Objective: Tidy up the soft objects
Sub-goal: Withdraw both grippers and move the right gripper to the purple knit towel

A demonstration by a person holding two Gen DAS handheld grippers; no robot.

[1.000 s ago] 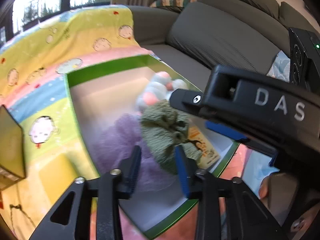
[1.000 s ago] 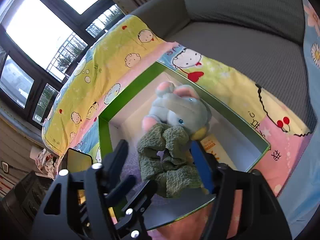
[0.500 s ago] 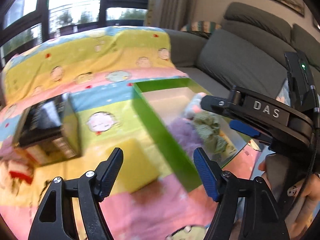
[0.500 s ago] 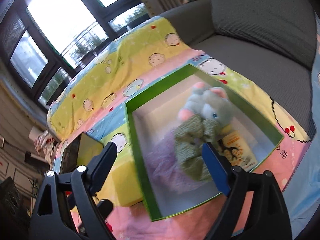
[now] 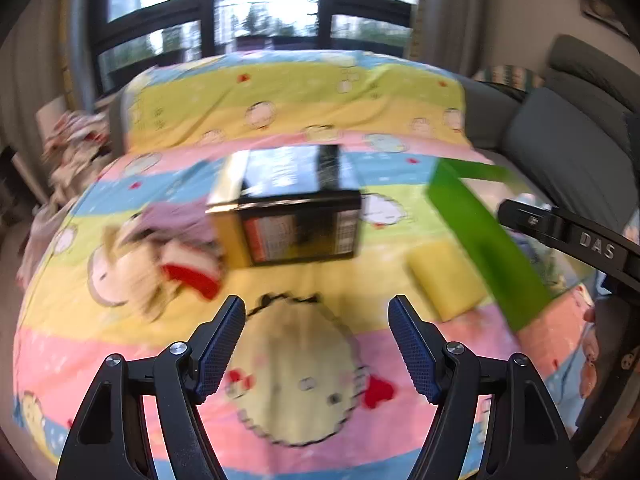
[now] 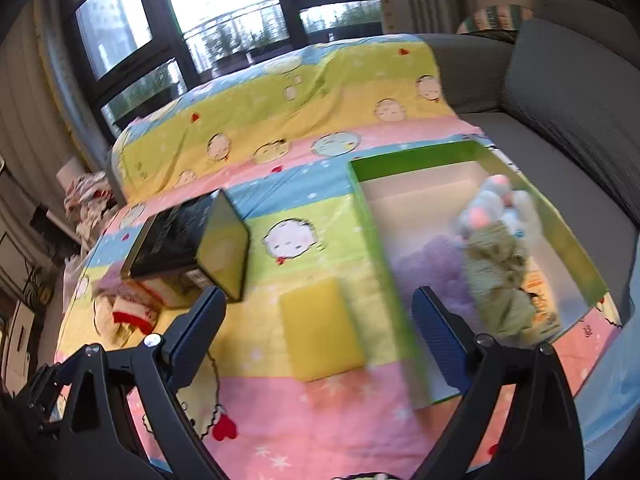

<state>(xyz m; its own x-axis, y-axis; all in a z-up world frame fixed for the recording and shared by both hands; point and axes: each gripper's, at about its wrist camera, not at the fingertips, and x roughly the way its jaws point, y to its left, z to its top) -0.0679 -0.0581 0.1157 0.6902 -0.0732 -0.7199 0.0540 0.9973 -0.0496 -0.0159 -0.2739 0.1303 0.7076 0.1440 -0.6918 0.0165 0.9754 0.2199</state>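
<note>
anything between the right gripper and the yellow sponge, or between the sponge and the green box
Nothing visible blocks either path. The open right gripper hovers over the yellow sponge, which lies on the blanket right beside the green box; only the box wall separates them.

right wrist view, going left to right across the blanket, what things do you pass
red and white soft toy → black and yellow box → yellow sponge → green box wall → purple fluffy item → green knitted cloth

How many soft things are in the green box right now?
3 in the box: a grey plush at the far end, a green cloth in front of it, and purple fluff to their left. More could be underneath.
</note>
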